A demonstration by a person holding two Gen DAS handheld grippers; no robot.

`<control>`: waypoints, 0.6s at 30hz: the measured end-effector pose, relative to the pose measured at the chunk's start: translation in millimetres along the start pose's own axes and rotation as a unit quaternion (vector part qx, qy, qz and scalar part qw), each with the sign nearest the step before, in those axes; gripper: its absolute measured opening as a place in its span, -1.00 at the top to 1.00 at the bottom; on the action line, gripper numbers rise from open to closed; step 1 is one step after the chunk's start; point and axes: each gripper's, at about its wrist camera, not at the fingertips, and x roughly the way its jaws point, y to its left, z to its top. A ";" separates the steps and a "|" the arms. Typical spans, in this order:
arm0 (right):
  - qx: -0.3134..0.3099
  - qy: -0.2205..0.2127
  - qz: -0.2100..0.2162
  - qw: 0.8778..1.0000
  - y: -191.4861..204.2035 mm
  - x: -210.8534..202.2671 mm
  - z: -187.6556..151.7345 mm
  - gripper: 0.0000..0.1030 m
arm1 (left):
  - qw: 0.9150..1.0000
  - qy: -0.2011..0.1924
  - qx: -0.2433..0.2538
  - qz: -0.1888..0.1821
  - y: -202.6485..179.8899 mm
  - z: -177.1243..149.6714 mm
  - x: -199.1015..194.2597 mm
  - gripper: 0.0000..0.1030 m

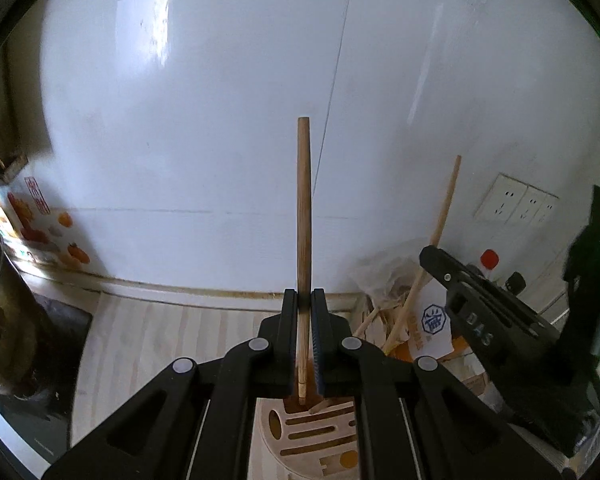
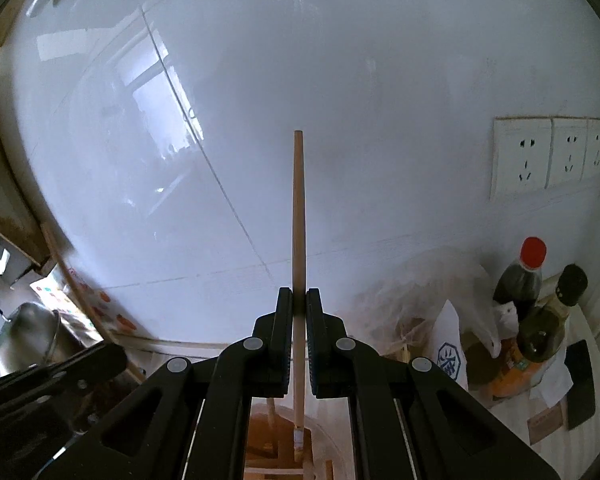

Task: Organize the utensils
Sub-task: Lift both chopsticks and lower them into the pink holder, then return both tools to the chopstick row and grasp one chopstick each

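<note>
Left wrist view: left gripper (image 1: 305, 300) clenched on a wooden chopstick (image 1: 303, 200), fingers (image 1: 288, 320) pinching it near its lower third. Stick's long axis runs straight out along the fingers, upper end free against the white wall. Its lower tip sits just above the slotted wooden utensil holder (image 1: 312, 436), directly below the fingers; looks like a slot or hole is the target, though which one I cannot tell. Right of the holder: right gripper (image 1: 496, 312) holding a second stick, a crumpled plastic bag (image 1: 384, 280) with more wooden sticks, wall sockets (image 1: 516, 206) behind. Left of the holder: bare striped table (image 1: 148, 344), a dark pot at the edge.

Right wrist view: right gripper (image 2: 299, 304) clamped on a thinner chopstick (image 2: 299, 220), same layout, axis along the fingers (image 2: 284, 320), tip pointing down at the holder (image 2: 268, 440). The tip appears just above or at the holder, contact unclear. Right of the holder: red-capped sauce bottle (image 2: 520, 276), a dark-capped bottle beside it, the bag. Left of the holder: left gripper body, a steel pot (image 2: 32, 336).

Judgement: both hands about equally close to the holder; main risk is the two grippers crowding each other over it.
</note>
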 end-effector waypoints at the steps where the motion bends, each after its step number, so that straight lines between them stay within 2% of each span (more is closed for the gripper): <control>1: -0.001 0.001 -0.001 1.000 -0.5 0.6 -1.2 0.87 | 1.000 0.002 -0.001 -0.001 0.2 -1.3 1.8 0.92; 5: -0.013 0.018 0.007 1.000 1.2 -0.1 -6.2 0.86 | 1.000 0.012 0.002 -0.010 0.7 -4.5 -0.3 0.92; 9: -0.026 0.050 0.020 0.998 6.0 -11.6 -6.3 0.83 | 1.000 0.002 0.010 -0.011 -3.2 -3.4 -26.4 0.80; 10: -0.026 0.051 0.021 0.998 5.9 -17.8 -5.6 0.75 | 1.000 -0.005 0.014 -0.002 -3.3 -3.8 -36.0 0.69; 11: -0.024 0.050 0.021 0.998 4.9 -24.2 -4.9 0.54 | 1.000 -0.011 0.015 0.008 -2.1 -4.6 -44.2 0.57; 12: -0.019 0.047 0.020 0.998 3.2 -32.4 -4.0 0.42 | 1.000 -0.016 0.011 0.015 0.9 -5.4 -52.4 0.15; 13: -0.013 0.043 0.019 0.999 0.9 -42.0 -2.7 0.28 | 0.999 -0.024 0.000 0.025 7.2 -7.8 -63.2 -0.35; 14: -0.008 0.039 0.017 0.999 -1.3 -51.5 -1.9 0.22 | 0.999 -0.032 -0.010 0.031 13.4 -10.0 -68.9 -0.52; 15: -0.004 0.036 0.012 0.999 -3.6 -59.5 -0.9 0.18 | 0.998 -0.042 -0.022 0.039 19.8 -13.9 -76.4 -0.60; 16: 0.002 0.034 0.007 0.999 -6.3 -69.2 -0.5 0.11 | 0.997 -0.047 -0.033 0.048 27.5 -19.4 -84.3 -0.60; 18: 0.006 0.031 -0.002 0.999 -8.9 -86.7 -1.3 -0.03 | 0.997 -0.037 -0.041 0.062 39.4 -29.1 -88.4 -0.64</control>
